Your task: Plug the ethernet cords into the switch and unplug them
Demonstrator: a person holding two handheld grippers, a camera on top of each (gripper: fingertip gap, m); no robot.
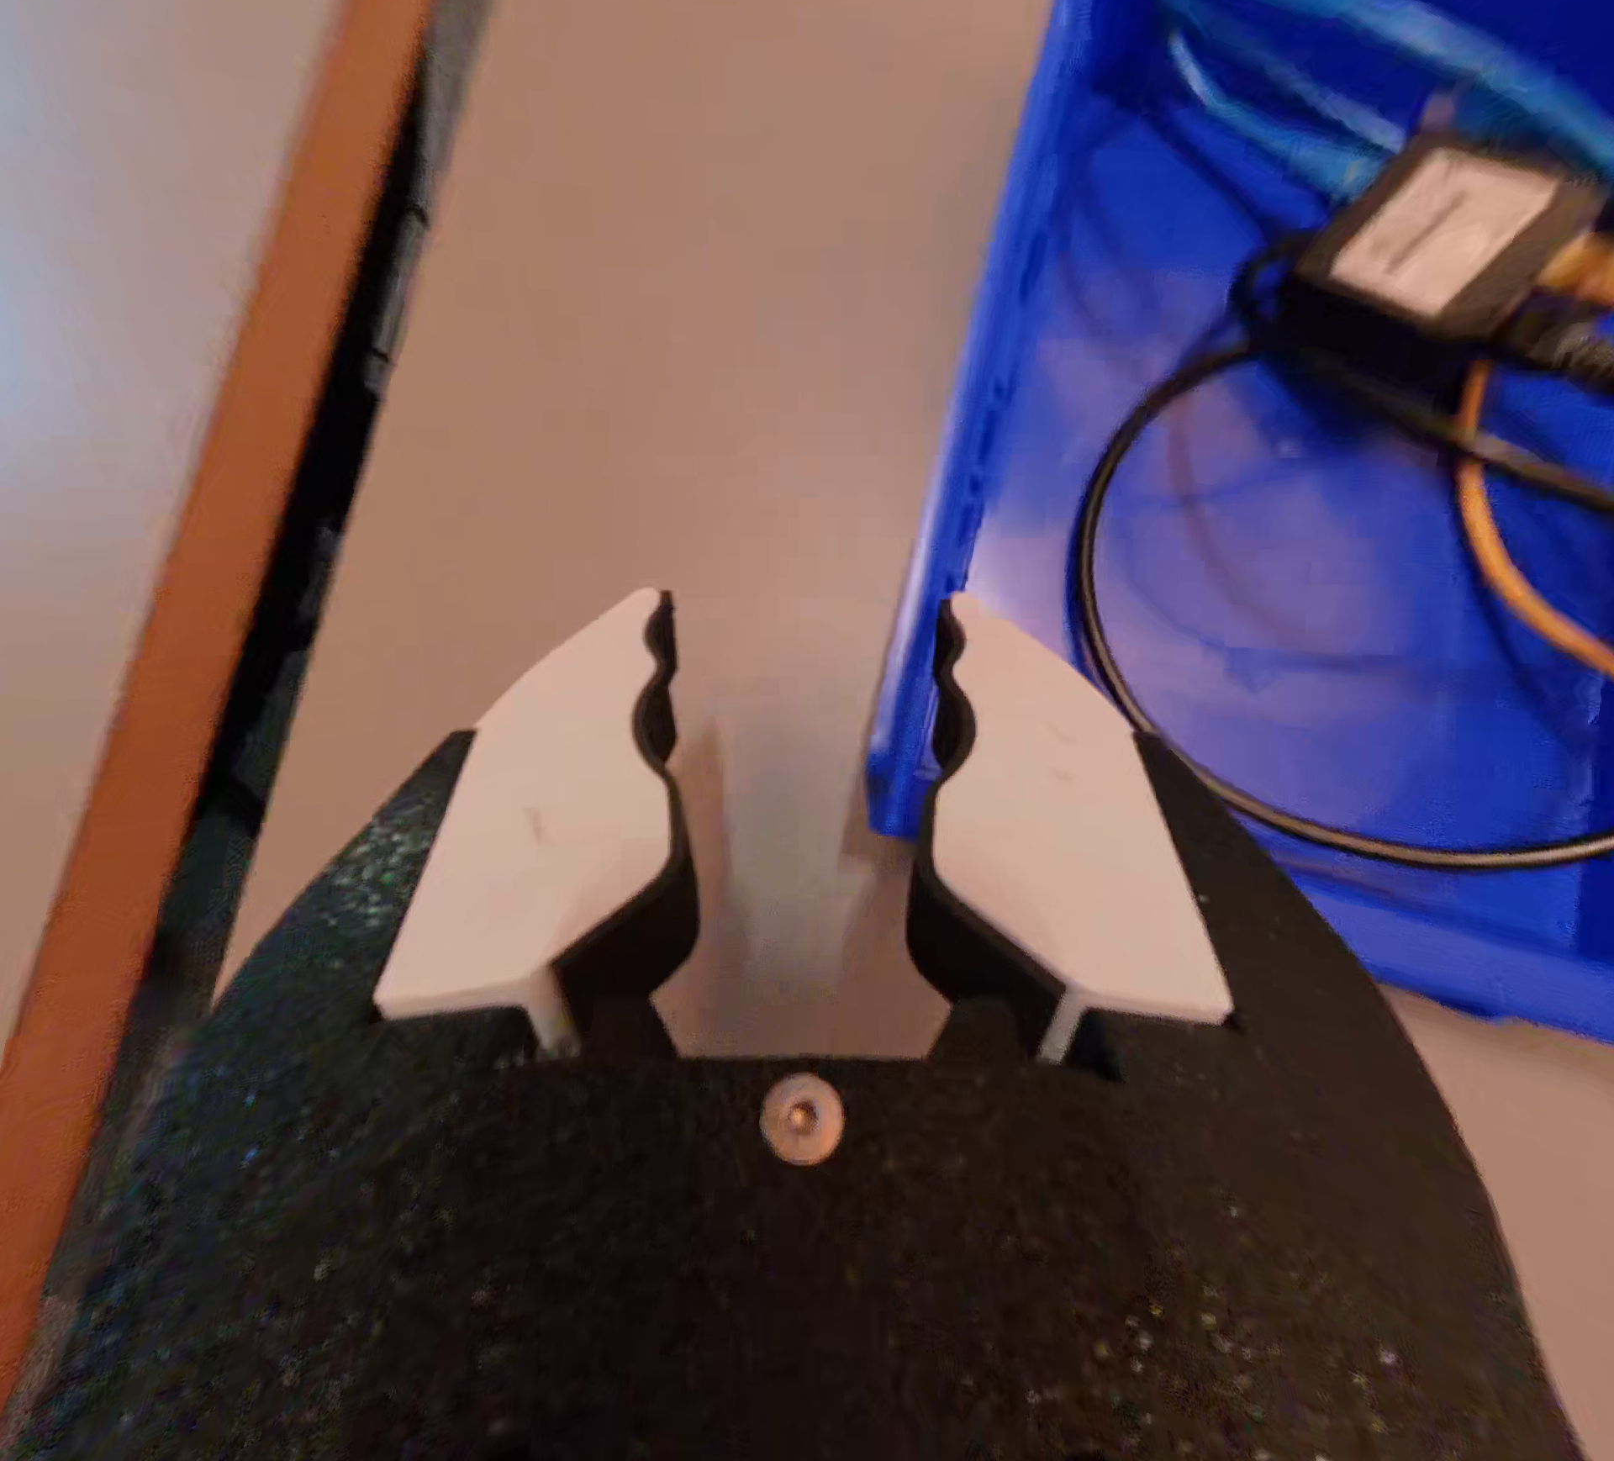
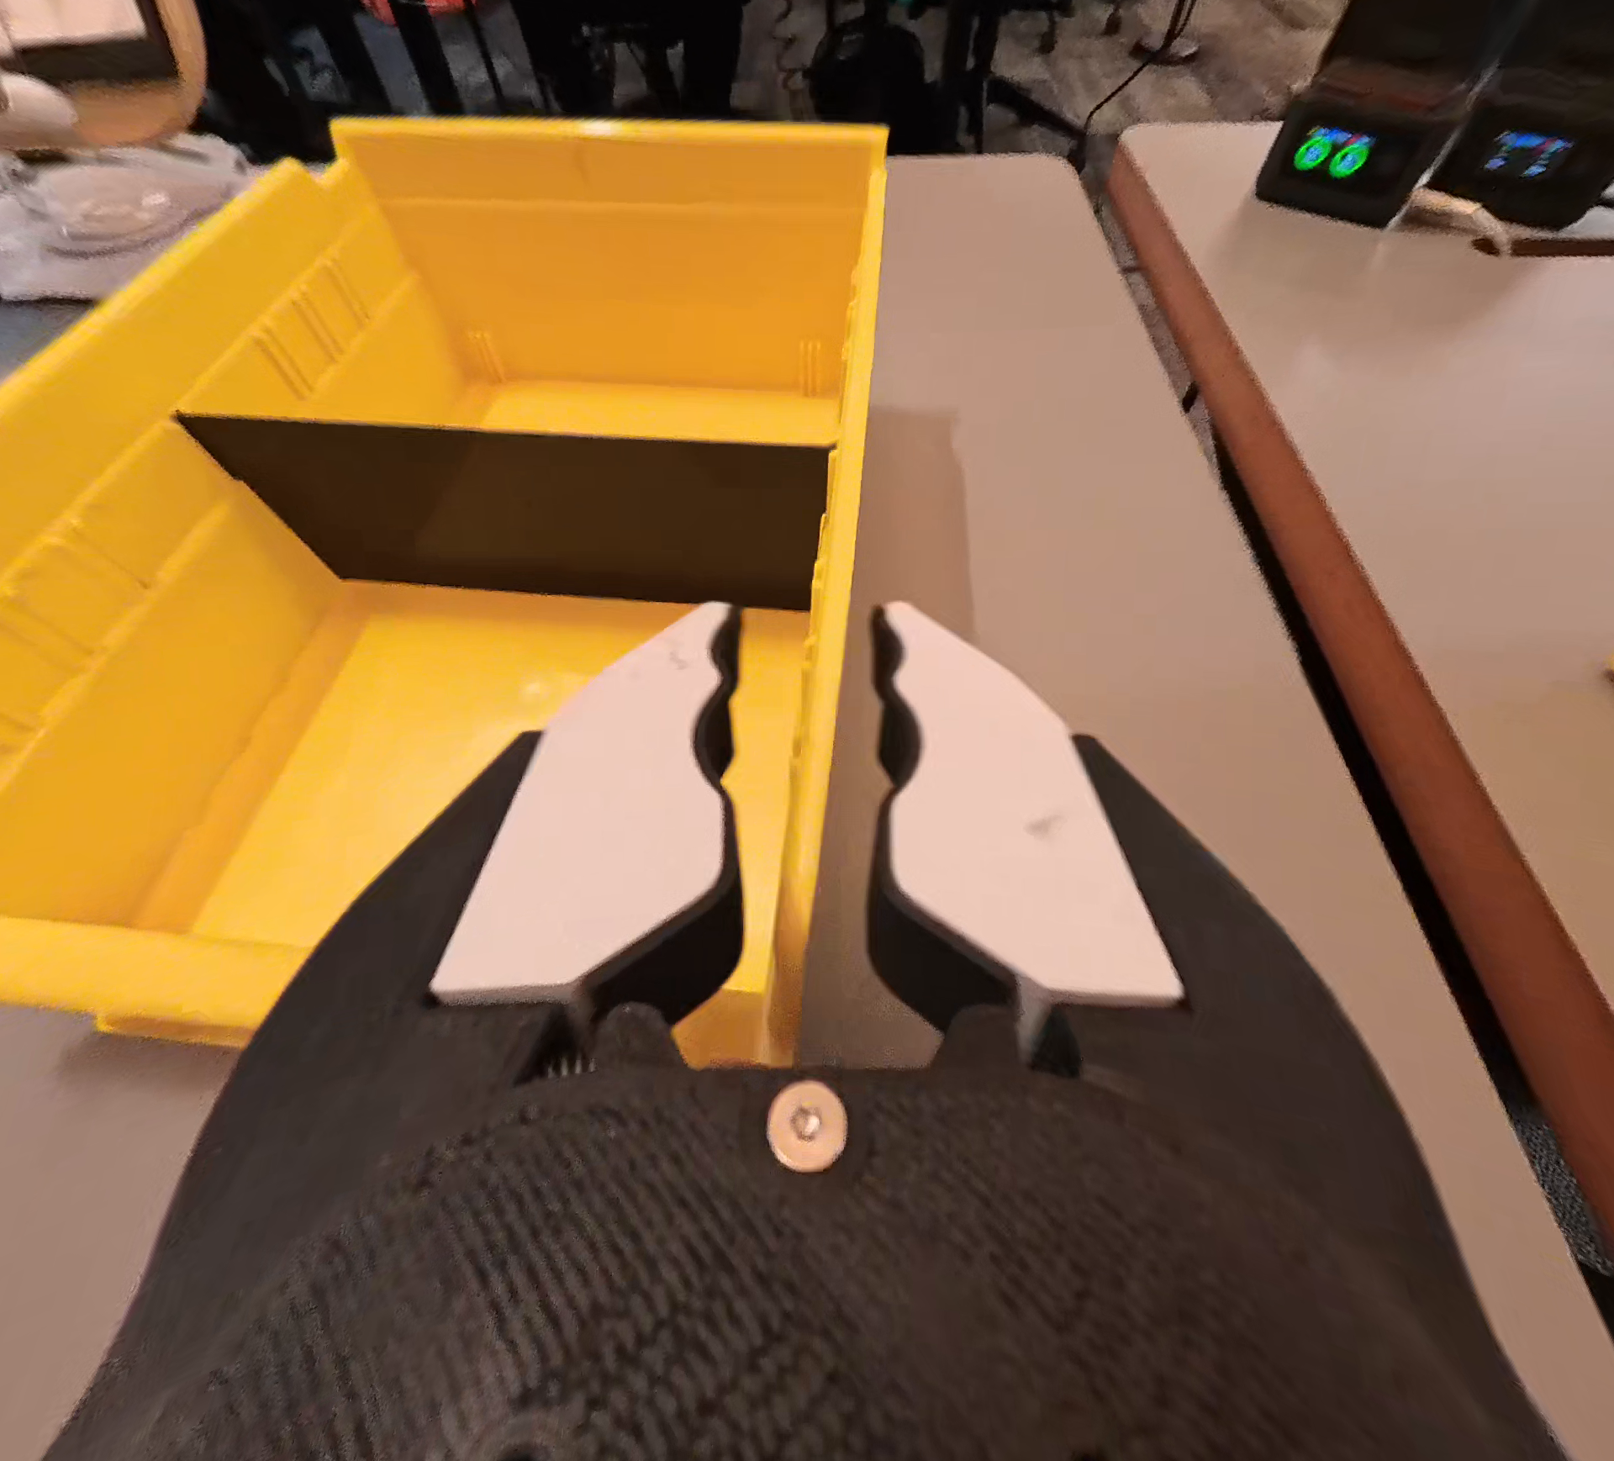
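In the left wrist view a blue bin (image 1: 1004, 388) stands at the right. Inside it lies a small black switch (image 1: 1432, 257) with a pale label on top. A blue ethernet cord (image 1: 1310, 22) runs to its far side, an orange cord (image 1: 1502, 563) curves off its right end, and a thin black cable (image 1: 1109, 633) loops on the bin floor. My left gripper (image 1: 808, 607) is open and empty, over the table just left of the bin's wall. My right gripper (image 2: 805, 616) is open and empty, above the right wall of a yellow bin (image 2: 611, 170).
The yellow bin holds a black divider (image 2: 524, 511) and both compartments look empty. A second table (image 2: 1441, 415) stands to the right across a gap, with two dark devices with lit screens (image 2: 1336, 153). The table's brown edge (image 1: 288, 336) runs down the left. The left gripper's tips are roughly 85 cm from the right gripper's. From the left gripper's tips to the small black switch (image 1: 1432, 257) is close to 20 cm.
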